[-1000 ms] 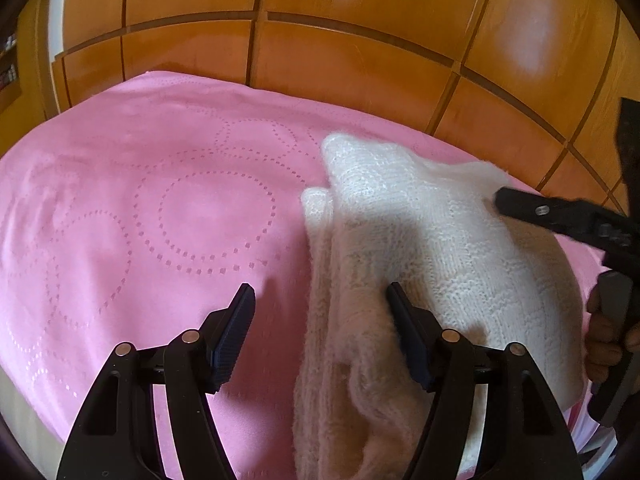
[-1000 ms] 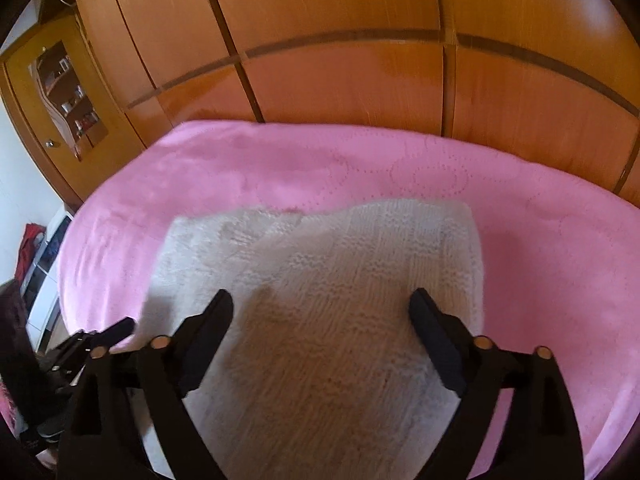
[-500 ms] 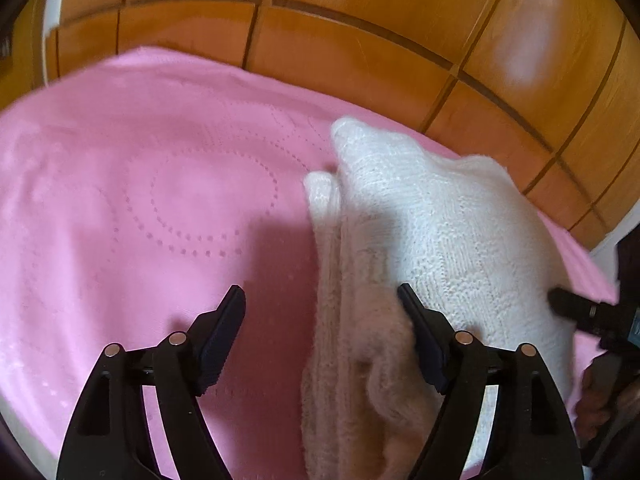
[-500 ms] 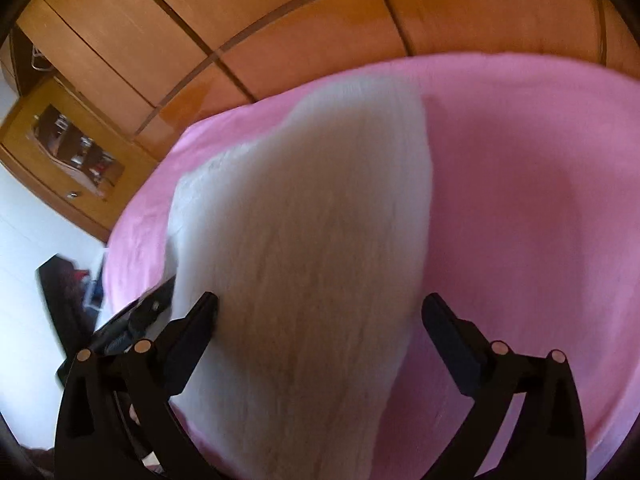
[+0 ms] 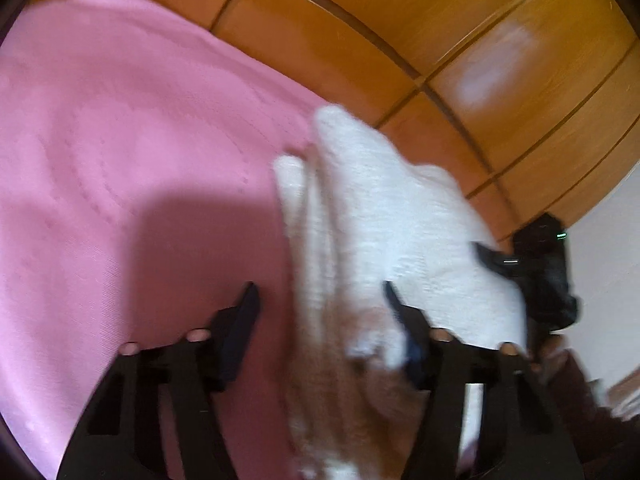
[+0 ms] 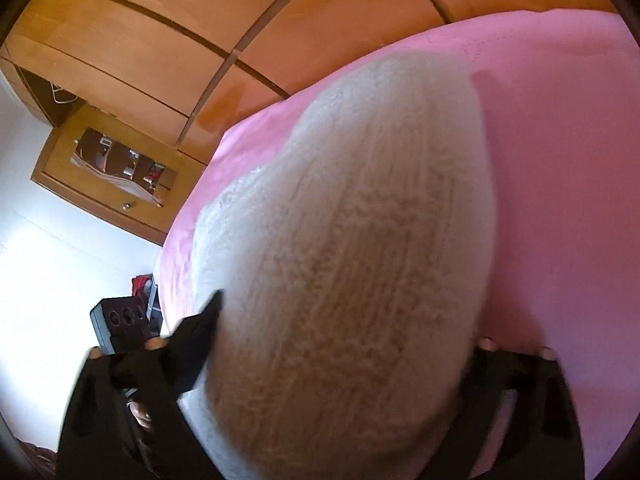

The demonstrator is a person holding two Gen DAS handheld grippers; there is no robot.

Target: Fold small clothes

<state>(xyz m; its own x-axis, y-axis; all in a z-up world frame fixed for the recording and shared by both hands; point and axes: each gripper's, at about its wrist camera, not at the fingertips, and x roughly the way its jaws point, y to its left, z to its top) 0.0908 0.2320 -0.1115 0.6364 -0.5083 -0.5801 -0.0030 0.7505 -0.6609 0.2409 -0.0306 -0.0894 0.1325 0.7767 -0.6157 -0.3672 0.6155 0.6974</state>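
Pink bed [image 5: 120, 128] against wood panels [image 5: 460, 32]; both tongs, left [image 5: 320, 312] and right [image 6: 344, 344], closing astride knit [image 5: 380, 208] near edge, not yet pinching; likely gathering it to fold.

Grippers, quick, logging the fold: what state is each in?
Left gripper: open, jaws just closing, white knit partly between them.
Right gripper: jaws just closing around white knit; grip cannot be told.

A cream-white knitted garment [image 6: 360, 260] lies on a pink bedspread [image 5: 120, 120] before orange-brown wooden panels [image 5: 500, 60]
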